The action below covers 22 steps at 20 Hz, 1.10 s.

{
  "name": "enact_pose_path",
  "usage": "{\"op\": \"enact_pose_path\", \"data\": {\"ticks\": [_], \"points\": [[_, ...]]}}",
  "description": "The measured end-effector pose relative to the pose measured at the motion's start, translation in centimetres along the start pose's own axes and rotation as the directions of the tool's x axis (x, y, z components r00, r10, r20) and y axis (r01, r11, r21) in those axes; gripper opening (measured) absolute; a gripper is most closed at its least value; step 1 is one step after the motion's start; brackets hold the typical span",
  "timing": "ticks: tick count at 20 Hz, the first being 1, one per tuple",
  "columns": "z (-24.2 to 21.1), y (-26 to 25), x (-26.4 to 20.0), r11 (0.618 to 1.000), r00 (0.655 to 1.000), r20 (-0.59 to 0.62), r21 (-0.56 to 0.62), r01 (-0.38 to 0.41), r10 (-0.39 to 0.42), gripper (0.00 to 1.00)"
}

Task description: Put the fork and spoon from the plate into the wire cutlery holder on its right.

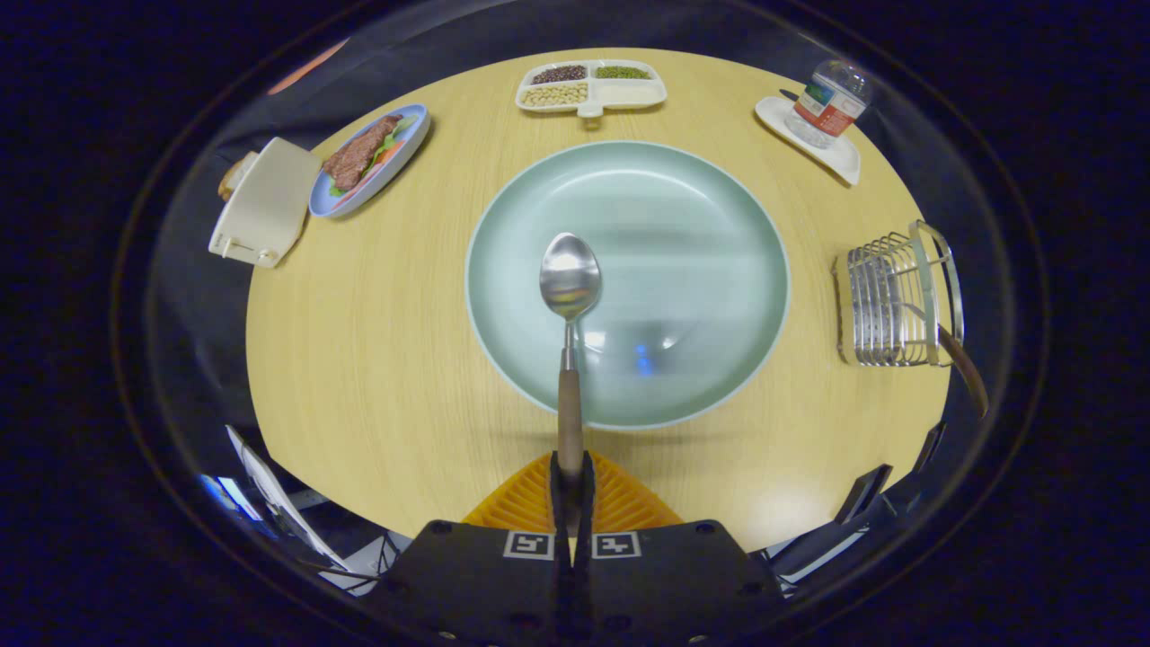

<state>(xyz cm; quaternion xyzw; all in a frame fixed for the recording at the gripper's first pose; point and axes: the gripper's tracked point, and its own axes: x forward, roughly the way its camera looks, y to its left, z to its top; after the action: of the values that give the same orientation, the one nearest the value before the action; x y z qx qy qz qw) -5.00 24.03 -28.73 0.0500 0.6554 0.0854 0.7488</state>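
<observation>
My gripper (571, 481) is shut on the wooden handle of a spoon (570, 296). The spoon points straight ahead of the fingers, and its steel bowl hangs over the left half of a large pale green plate (710, 225) in the middle of the round wooden table (359, 359). Nothing else lies on the plate. The wire cutlery holder (894, 301) stands to the right of the plate near the table's edge. A brown wooden handle (966, 368) sticks out of it toward me.
Beyond the plate sits a divided tray of beans (590, 87). A blue plate of meat and vegetables (370, 157) and a cream box (265, 202) are at the far left. A water bottle (828, 103) rests on a white dish (840, 155) at the far right.
</observation>
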Motion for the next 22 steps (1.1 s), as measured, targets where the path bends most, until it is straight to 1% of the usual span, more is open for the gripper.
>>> {"op": "enact_pose_path", "data": {"ticks": [4, 8, 13, 16, 18, 22], "points": [[0.1, -0.7, -3.3, 0.999, 0.999, 0.006, 0.011, -0.052, 0.052, 0.01], [0.9, -2.2, -7.5, 0.995, 0.994, 0.044, 0.002, -0.096, 0.096, 0.0], [1.9, -6.4, -13.4, 0.99, 0.988, 0.082, 0.042, -0.135, 0.131, 0.0], [2.6, -10.4, -16.6, 0.989, 0.986, 0.115, 0.075, -0.13, 0.121, 0.0], [2.7, -13.7, -18.3, 0.989, 0.986, 0.134, 0.097, -0.112, 0.099, 0.0], [2.1, -18.9, -19.4, 0.986, 0.991, 0.121, 0.148, -0.079, 0.061, 0.0]]}}
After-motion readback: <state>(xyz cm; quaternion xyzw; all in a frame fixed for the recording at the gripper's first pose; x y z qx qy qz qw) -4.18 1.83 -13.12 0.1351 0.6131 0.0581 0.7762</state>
